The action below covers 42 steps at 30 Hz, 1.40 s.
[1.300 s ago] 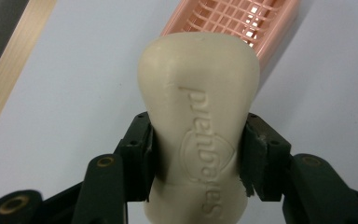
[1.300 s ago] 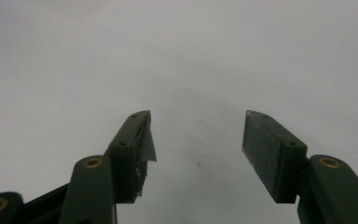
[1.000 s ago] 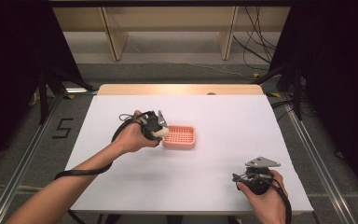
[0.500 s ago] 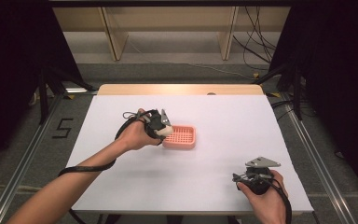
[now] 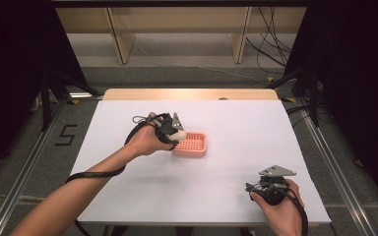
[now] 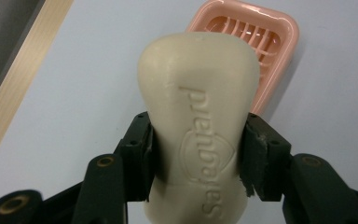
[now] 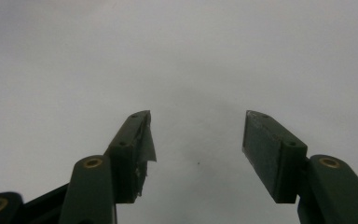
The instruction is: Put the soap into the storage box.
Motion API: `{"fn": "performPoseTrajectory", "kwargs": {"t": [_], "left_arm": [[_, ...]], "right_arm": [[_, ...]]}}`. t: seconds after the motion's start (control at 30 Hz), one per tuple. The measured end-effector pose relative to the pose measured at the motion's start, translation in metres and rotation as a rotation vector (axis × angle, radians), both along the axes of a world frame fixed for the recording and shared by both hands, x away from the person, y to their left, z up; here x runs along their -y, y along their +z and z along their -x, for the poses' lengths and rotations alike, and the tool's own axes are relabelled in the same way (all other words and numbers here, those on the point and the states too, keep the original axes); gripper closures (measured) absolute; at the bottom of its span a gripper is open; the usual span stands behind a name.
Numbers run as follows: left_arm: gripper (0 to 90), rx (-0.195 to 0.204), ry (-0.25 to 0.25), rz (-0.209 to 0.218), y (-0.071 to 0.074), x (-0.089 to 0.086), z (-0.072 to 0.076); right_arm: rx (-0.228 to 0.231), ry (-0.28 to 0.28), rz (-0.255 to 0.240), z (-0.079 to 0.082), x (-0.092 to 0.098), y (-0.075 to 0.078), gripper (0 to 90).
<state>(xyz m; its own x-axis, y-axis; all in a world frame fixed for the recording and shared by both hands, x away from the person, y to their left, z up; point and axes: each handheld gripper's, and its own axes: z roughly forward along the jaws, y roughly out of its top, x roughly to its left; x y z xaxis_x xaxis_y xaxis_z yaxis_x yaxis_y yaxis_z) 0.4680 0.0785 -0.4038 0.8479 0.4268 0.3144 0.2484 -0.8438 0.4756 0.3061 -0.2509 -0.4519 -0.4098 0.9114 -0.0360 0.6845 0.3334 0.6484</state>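
Note:
A cream bar of soap with embossed lettering sits clamped between the jaws of my left gripper, which is shut on it. In the high view the left gripper holds the soap at the left edge of a pink slatted soap dish near the table's middle. The dish lies just beyond the soap in the left gripper view. My right gripper stands open over bare white table, nothing between its pads; in the high view the right gripper rests near the front right of the table.
The white table top has a wooden strip along its far edge. Wooden shelf legs and cables lie on the floor behind. A dark curtain stands at each side.
The left hand with the soap has shifted slightly up and toward the dish's left edge. The right hand has not moved.

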Motion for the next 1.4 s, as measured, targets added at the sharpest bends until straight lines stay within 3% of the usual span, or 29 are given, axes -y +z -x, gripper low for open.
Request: {"fn": "performPoseTrajectory", "kwargs": {"t": [0.6, 1.03, 1.23, 1.4], "left_arm": [[49.6, 0.0, -0.032, 0.028, -0.006, 0.015, -0.008], [49.6, 0.0, -0.049, 0.018, -0.01, 0.024, -0.015], [49.6, -0.001, -0.043, 0.025, -0.014, 0.026, -0.018], [49.6, -0.007, -0.045, 0.017, -0.016, 0.028, -0.02]], "right_arm": [[0.0, 0.006, -0.002, -0.001, 0.0, 0.0, 42.7], [0.007, 0.025, -0.006, -0.001, 0.001, -0.001, 42.6], [-0.008, -0.013, -0.003, 0.001, 0.0, 0.001, 42.6], [0.007, 0.023, 0.0, -0.001, 0.001, 0.0, 42.5]]}}
